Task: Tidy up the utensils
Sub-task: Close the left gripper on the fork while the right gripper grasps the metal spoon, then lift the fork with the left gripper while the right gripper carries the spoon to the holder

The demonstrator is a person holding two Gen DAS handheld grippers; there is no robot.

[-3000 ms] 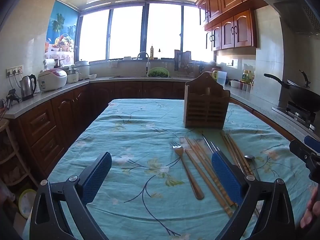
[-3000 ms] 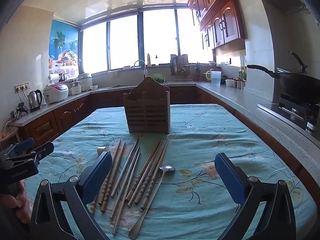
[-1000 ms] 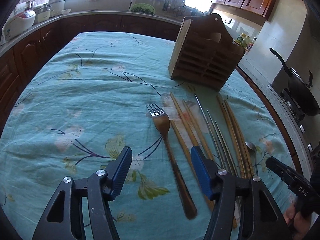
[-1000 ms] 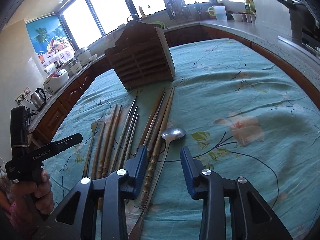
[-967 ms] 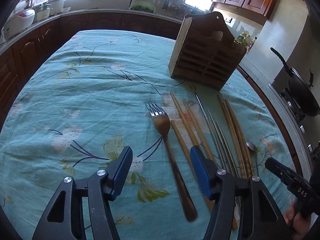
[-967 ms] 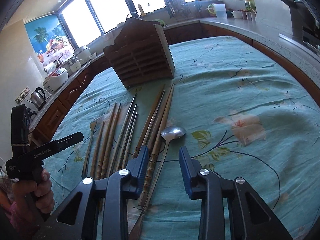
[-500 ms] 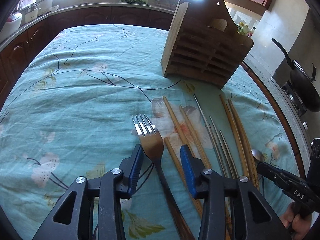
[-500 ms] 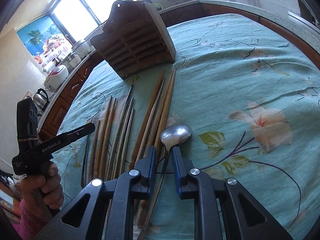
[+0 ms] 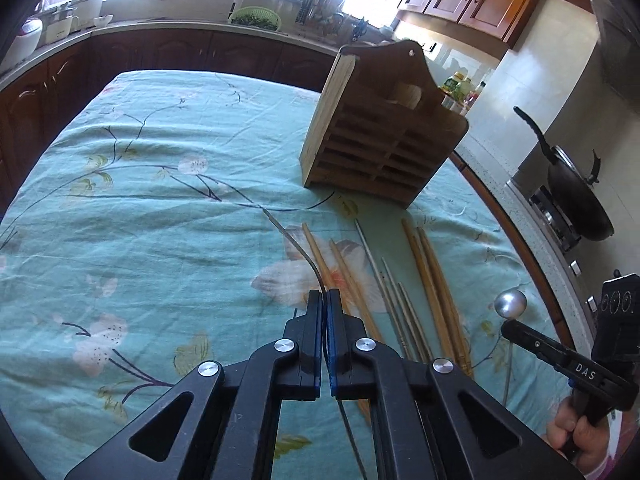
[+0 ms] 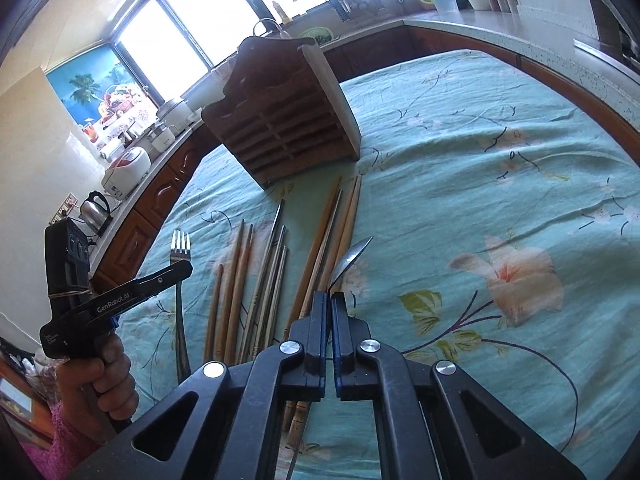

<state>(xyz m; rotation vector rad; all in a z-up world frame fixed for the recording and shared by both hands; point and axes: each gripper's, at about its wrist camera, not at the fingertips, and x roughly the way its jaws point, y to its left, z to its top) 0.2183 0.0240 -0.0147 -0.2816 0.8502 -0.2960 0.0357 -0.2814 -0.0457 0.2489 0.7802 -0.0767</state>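
Left tool (image 9: 324, 296) is clenched on the fork (image 9: 296, 246), its jaws having just closed on the neck. Seen edge-on from this wrist view, the fork's long axis runs away from the tool, tines toward the far left, lifted off the teal-clothed surface (image 9: 160, 240). Chopsticks (image 9: 400, 292) lie side by side just right of the tool, pointing at the wooden holder (image 9: 380, 148) standing beyond them.

Right tool (image 10: 330, 300), in its own view, grips the spoon (image 10: 350, 258) by the stem just behind the bowl, jaws likewise just closed. The bowl juts forward past the fingertips, tilted on edge, handle trailing back beneath the tool. Left of it, the chopsticks (image 10: 256, 280) lie lengthwise toward the holder (image 10: 288, 120), and the left tool (image 10: 160, 276) holds the fork (image 10: 180, 248) with tines pointing away.
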